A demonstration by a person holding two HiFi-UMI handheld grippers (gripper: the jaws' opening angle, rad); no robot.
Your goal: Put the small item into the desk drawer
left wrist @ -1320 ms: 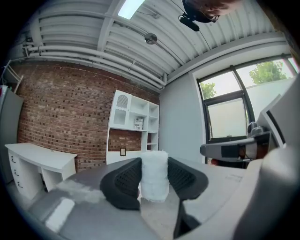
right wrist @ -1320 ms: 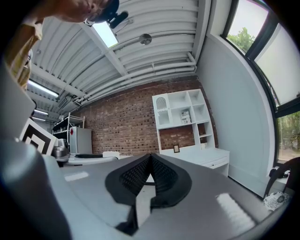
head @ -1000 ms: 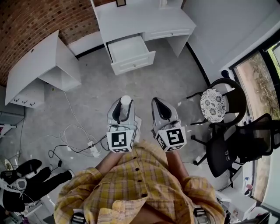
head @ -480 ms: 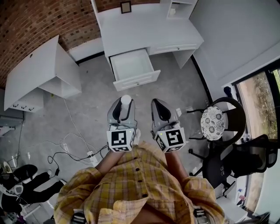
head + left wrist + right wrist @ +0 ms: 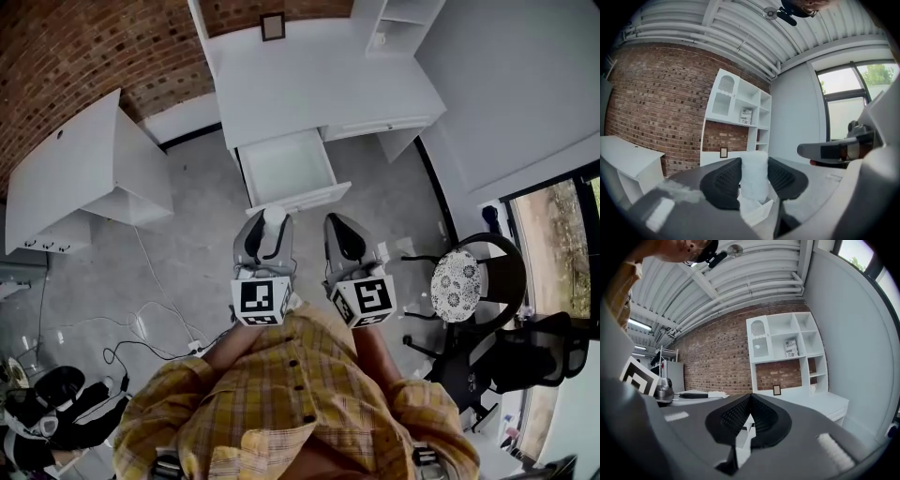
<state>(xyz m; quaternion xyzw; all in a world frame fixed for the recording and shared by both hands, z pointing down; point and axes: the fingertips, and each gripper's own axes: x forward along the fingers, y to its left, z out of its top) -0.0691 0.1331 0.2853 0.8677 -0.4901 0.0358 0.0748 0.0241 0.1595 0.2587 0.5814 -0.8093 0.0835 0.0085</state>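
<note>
Now, drawer [image 5: 286, 167]: open, nearer than before; I'm almost there;
left gripper [image 5: 270, 223]: pinching small item [image 5: 754, 174];
right gripper [image 5: 339, 225]: pressed together, empty

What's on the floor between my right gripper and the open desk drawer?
Nothing. In the head view, only a short strip of bare grey floor separates the right gripper from the open drawer.
</note>
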